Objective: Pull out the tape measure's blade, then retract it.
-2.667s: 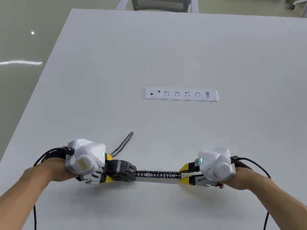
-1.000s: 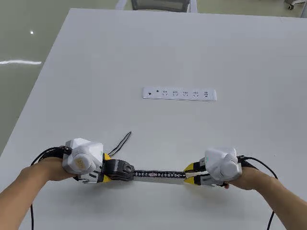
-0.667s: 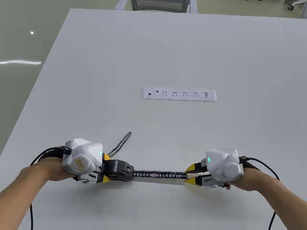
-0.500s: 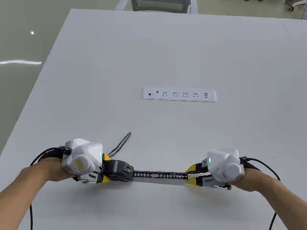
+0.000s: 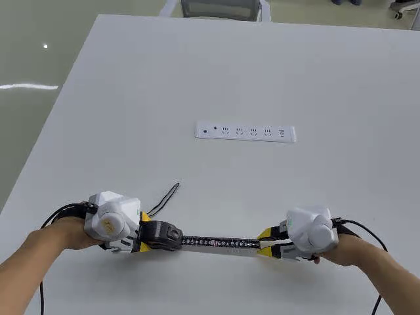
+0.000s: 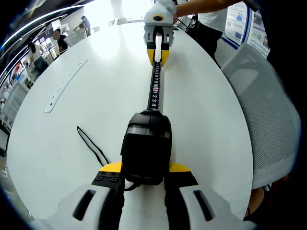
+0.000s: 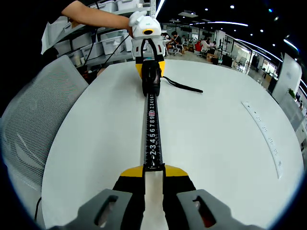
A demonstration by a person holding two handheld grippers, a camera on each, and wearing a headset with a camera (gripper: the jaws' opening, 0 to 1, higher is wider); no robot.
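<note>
Head view: tape measure sits on the white table at approx 7 o'clock. The left gripper comes in from the 9 o'clock side, jaws clamped on both flanks of its black body. Blade runs out toward 3 o'clock, flat and just over the tabletop, to the right gripper at approx 5 o'clock, whose jaws are closed on the blade's tip. End hook is hidden between the pads, so prob. pinched just behind it; can't confirm. Wrist strap trails off the body toward 1 o'clock, clear of the blade. Power strip lies well apart, toward 12.

Step in hand, as I read it: the pull-out, w/ only a short run of blade showing — retract not yet done.

To do it well:
- Pull straight along the blade's own line, 9 to 3. Both gripper views show it dead centre, so that alignment is the one to hold.
- Left gripper anchors the body, no roll; a twist would buckle the strip.
- Keep the blade low and level. Lifting the tip risks a kink at the mouth.
- Firm pinch on the right — a slip and the blade whips back.
- For the return, walk the right gripper back toward 9 under tension rather than letting go.
</note>
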